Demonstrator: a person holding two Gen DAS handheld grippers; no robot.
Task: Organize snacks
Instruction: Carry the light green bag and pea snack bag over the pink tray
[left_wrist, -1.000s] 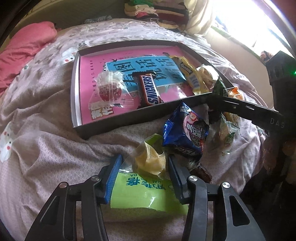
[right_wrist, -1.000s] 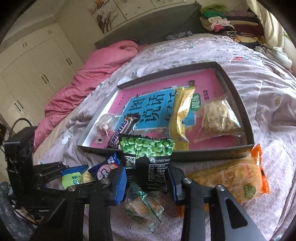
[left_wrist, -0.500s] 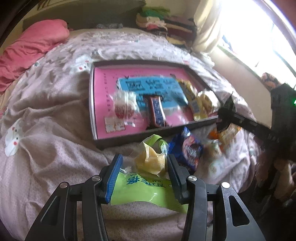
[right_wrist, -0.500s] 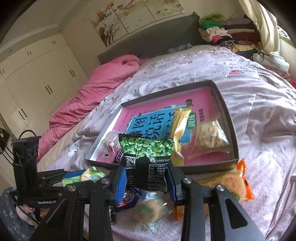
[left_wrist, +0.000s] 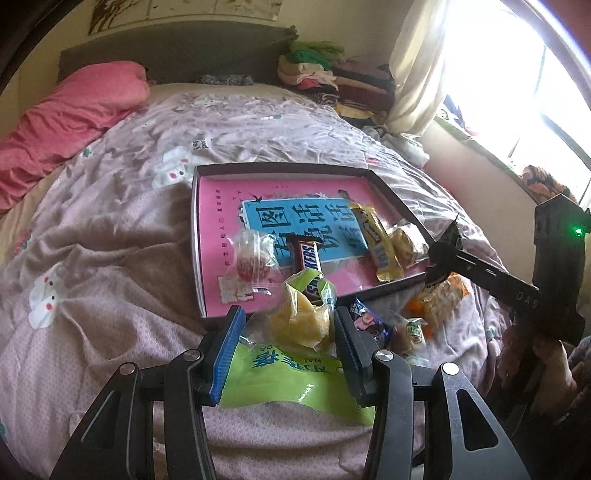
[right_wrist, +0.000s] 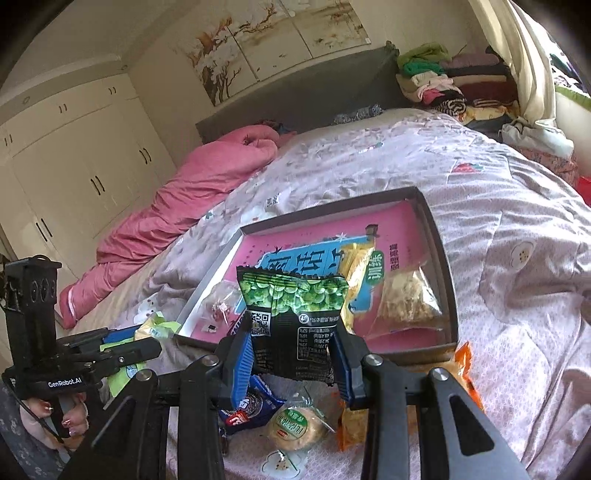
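Observation:
My left gripper (left_wrist: 286, 334) is shut on a green-and-yellow snack bag (left_wrist: 299, 325), held above the bed near the front wall of the pink-lined tray (left_wrist: 197, 254). My right gripper (right_wrist: 291, 354) is shut on a black-and-green pea packet (right_wrist: 295, 314), held above the tray's near edge (right_wrist: 417, 349). In the tray lie a Snickers bar (left_wrist: 308, 258), a clear red candy bag (left_wrist: 251, 260), a yellow packet (left_wrist: 375, 240) and a clear cracker bag (right_wrist: 406, 299). The left gripper also shows in the right wrist view (right_wrist: 122, 345), the right one in the left wrist view (left_wrist: 443, 254).
Loose snacks lie on the bedspread in front of the tray: a blue packet (right_wrist: 251, 404), a round green-labelled cake (right_wrist: 295, 428) and an orange bag (left_wrist: 437, 299). A pink quilt (right_wrist: 177, 199) lies at the left. Folded clothes (right_wrist: 454, 85) are stacked by the headboard.
Both grippers have lifted with their packets and pulled back from the tray. The tray and loose snacks look smaller and lower in both views.

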